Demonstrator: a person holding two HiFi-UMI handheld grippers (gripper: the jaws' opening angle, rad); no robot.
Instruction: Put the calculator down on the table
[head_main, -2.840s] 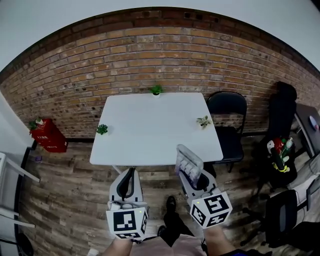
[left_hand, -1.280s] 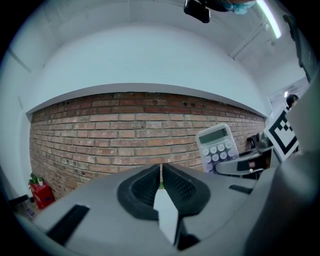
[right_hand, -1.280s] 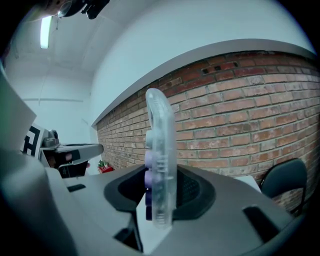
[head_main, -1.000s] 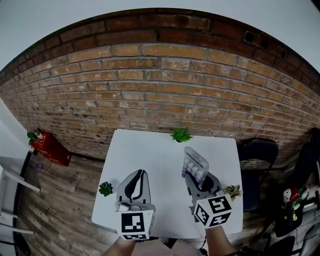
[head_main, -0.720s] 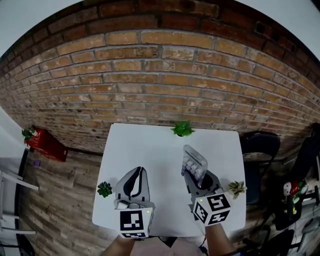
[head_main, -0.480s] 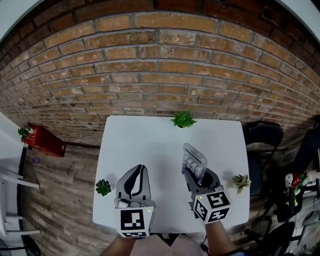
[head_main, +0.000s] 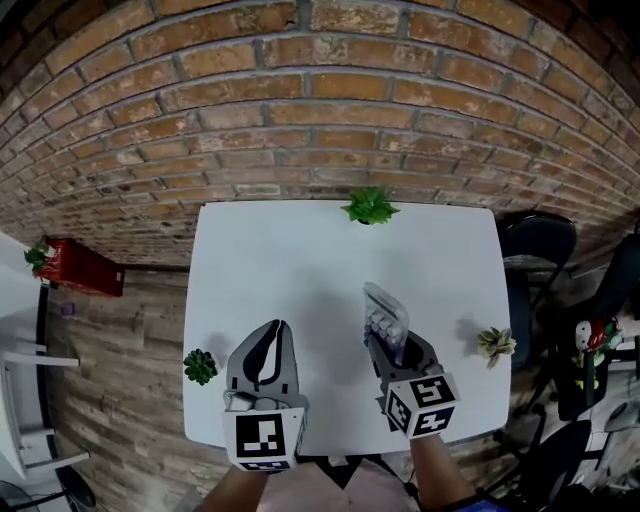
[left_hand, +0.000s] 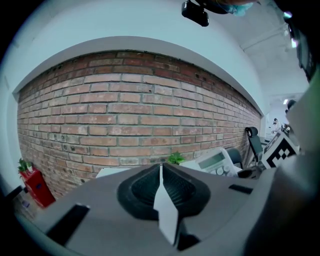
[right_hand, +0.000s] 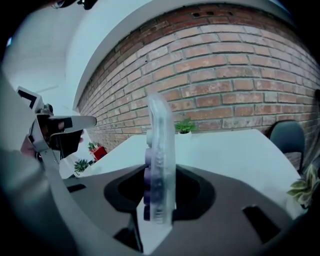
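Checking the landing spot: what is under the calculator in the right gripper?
Only white table shows around the calculator, clamped edge-up in the right gripper. The patch directly beneath is covered by calculator and gripper, so contact with the table cannot be seen.

Brick wall (head_main: 320, 110) out back, green plant (head_main: 370, 207) right by it, pale plant (head_main: 495, 343) further right, red box (head_main: 85, 270) on the plank floor (head_main: 120, 400), black chair (head_main: 540, 240).
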